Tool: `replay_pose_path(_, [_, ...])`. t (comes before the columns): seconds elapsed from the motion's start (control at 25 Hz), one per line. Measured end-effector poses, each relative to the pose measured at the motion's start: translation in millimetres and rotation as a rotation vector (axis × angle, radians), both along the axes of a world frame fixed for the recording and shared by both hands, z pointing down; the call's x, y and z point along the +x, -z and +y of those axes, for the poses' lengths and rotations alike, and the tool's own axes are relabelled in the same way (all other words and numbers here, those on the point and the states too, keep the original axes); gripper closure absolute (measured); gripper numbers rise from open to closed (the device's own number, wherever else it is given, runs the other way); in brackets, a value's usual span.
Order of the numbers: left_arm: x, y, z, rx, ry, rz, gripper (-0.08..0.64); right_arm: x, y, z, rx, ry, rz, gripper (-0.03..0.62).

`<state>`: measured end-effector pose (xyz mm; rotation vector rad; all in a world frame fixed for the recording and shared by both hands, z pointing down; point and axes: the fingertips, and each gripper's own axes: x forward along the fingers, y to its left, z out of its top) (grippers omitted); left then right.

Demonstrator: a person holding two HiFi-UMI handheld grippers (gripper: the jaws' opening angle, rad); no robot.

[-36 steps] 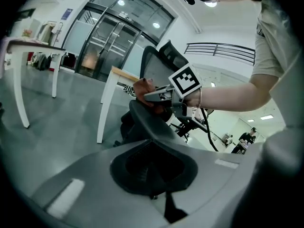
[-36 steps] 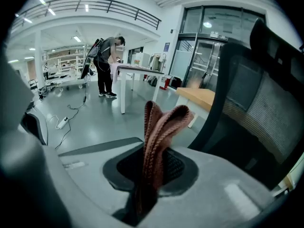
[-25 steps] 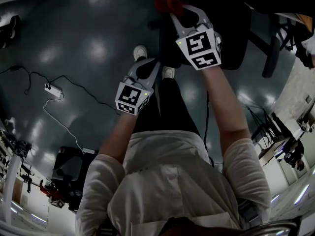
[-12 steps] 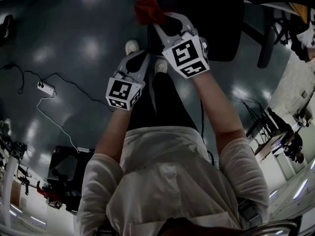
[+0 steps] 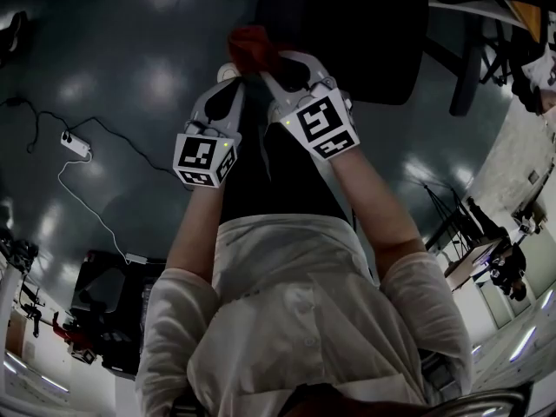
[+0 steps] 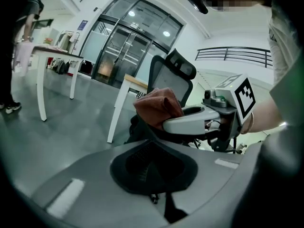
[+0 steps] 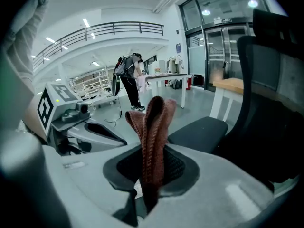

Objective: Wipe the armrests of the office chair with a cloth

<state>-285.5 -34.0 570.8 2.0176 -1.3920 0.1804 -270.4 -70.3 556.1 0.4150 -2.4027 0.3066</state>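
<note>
my right gripper (image 7: pixel 146 177) pinches the red cloth (image 7: pixel 153 137) upright beside the office chair (image 7: pixel 204 127) at far right, my left gripper (image 6: pixel 154 172) is pressed together and empty, so i'd lay the cloth flat on an armrest and drag lengthwise.

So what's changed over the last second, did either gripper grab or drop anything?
The right gripper carried the red cloth leftward in the head view and back toward the person, ending close beside the left gripper. Its tongs stayed shut on the cloth; the left gripper barely shifted, tongs shut and empty.
</note>
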Motion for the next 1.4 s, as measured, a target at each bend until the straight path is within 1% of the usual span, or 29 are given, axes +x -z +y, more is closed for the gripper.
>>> replay_pose_path(0.16, [-2, 5, 8, 0.007, 0.022, -0.016, 0.543, 6, 2, 23, -0.058, 0.012, -0.02, 0.543])
replay_pose_path(0.28, [3, 9, 12, 0.01, 0.037, -0.015, 0.543, 18, 7, 35, -0.132, -0.036, -0.055, 0.543])
replay_pose_path(0.36, [5, 12, 10, 0.013, 0.039, -0.013, 0.543, 30, 14, 31, -0.131, -0.088, -0.076, 0.543])
replay_pose_path(0.48, [8, 18, -1, 0.026, 0.024, -0.016, 0.543, 57, 23, -1, -0.071, -0.201, -0.093, 0.543])
replay_pose_path(0.6, [10, 23, -17, 0.041, -0.001, -0.021, 0.543, 84, 17, -54, -0.014, -0.304, -0.051, 0.543])
replay_pose_path(0.68, [12, 25, -27, 0.048, -0.016, -0.02, 0.543, 96, 7, -89, 0.009, -0.344, -0.014, 0.543])
replay_pose_path(0.76, [13, 24, -37, 0.05, -0.031, -0.017, 0.543, 99, -4, -119, 0.029, -0.36, 0.017, 0.543])
replay_pose_path(0.92, [8, 19, -55, 0.046, -0.065, -0.021, 0.543, 86, -25, -159, 0.054, -0.341, 0.068, 0.543])
replay_pose_path(1.12, [13, 11, -66, 0.036, -0.11, -0.029, 0.543, 77, -53, -175, 0.017, -0.316, 0.122, 0.543])
replay_pose_path(1.2, [16, 10, -66, 0.036, -0.117, -0.023, 0.543, 74, -58, -172, 0.025, -0.28, 0.137, 0.543])
replay_pose_path(1.4, [14, 9, -61, 0.033, -0.113, -0.019, 0.543, 62, -51, -145, 0.123, -0.124, 0.159, 0.543])
